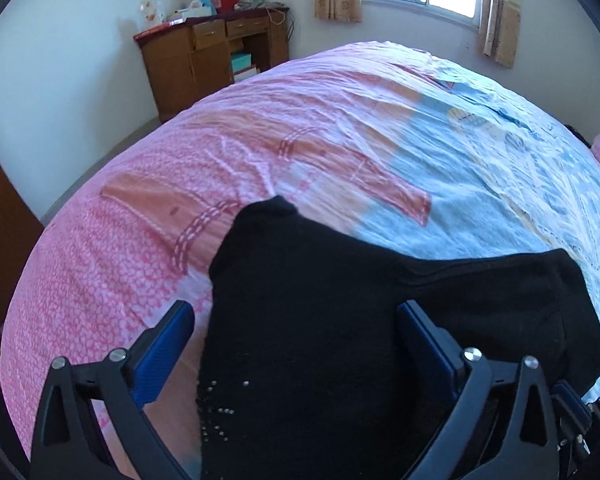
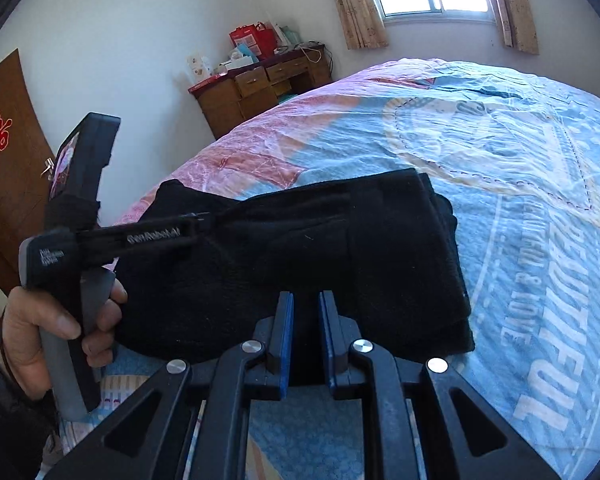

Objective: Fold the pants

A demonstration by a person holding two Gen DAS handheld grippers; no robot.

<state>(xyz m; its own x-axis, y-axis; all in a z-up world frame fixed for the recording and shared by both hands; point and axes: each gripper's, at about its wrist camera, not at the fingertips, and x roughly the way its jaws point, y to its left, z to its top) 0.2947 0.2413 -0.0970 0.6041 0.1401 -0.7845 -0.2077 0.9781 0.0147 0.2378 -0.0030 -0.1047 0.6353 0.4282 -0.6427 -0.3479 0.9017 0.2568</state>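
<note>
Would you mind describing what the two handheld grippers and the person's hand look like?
Each gripper, left and right, has black angular plastic linkages with silver round pivot screws and flat fingers faced with blue pads. Seen from the right wrist camera, the left tool is a black pistol-style body with white lettering and a grey grip, held by a bare hand with a dark sleeve.

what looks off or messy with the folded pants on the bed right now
The black pants lie folded on the bedspread, but not squarely: one corner pokes out past the fold at the far left, and the layers at the right edge are staggered. Nothing looks damaged.
</note>
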